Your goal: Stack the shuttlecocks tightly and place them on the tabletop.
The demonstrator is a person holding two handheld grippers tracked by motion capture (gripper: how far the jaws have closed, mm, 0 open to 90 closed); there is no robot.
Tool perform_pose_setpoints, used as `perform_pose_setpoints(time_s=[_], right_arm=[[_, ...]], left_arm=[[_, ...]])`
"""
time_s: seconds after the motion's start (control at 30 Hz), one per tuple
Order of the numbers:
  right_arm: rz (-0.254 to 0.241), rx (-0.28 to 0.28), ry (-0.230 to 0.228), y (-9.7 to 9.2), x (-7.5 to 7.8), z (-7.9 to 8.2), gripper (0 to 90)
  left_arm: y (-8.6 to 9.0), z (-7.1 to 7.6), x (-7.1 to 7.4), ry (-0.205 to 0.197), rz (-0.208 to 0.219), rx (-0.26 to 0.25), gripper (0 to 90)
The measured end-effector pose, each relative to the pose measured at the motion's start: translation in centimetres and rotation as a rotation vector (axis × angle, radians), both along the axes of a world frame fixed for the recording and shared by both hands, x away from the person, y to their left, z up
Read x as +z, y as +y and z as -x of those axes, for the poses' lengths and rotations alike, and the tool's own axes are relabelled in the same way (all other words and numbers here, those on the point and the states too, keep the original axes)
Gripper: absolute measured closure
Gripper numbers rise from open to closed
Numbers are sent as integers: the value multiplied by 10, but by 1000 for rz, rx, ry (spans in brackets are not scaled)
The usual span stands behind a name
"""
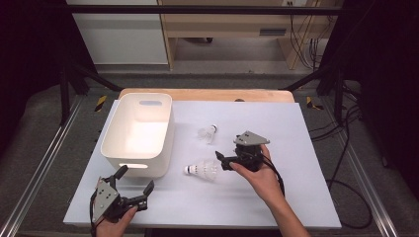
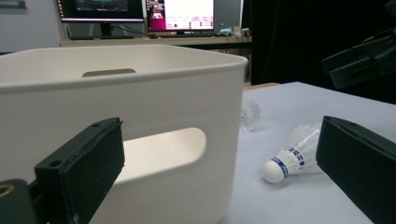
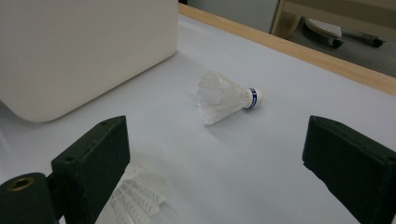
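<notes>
High view puts your white bin (image 1: 138, 133) at about 10 o'clock on the tabletop (image 1: 296, 148); what shows of its inside is bare. It is smooth, matte plastic, rectangular with rounded corners and a slot handle cut into each short wall.

Two shuttlecocks lie on their sides on the pale sheet. The near shuttlecock (image 1: 202, 169) sits just right of the bin's near corner, white feather skirt fanned toward your right hand, rounded cork tip with a blue band pointing to 9 o'clock. The far shuttlecock (image 1: 207, 133) lies beyond it toward 12 o'clock, well apart from the first.

Your right gripper (image 1: 223, 161) has its jaws spread wide and holds nothing; its tips are just beside the near shuttlecock's skirt, and you can't tell whether they touch.

Your left gripper (image 1: 135, 180) is at 7 o'clock, jaws also wide apart and empty, just in front of the bin's near wall.
</notes>
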State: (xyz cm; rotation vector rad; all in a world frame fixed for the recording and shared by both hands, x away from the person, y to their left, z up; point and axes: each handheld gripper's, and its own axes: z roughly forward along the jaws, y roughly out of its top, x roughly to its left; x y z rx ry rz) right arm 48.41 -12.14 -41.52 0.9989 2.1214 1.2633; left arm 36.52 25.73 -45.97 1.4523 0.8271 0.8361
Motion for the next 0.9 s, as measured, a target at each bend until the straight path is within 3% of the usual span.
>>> perform_pose_setpoints(time_s=[0.13, 0.33, 0.5, 0.63, 0.9], right_arm=[[63, 2, -14, 12, 11, -6, 82], [88, 2, 6, 24, 19, -20, 82], [101, -10, 50, 34, 14, -35, 109], [126, -15, 56, 40, 9, -42, 111], [114, -46, 94, 44, -2, -55, 116]], left_arm=[[6, -4, 0, 2, 25, 14, 11], [9, -2, 1, -7, 29, 17, 11], [11, -2, -1, 0, 26, 26, 13], [11, -4, 0, -2, 33, 23, 12], [5, -5, 1, -4, 24, 2, 14]])
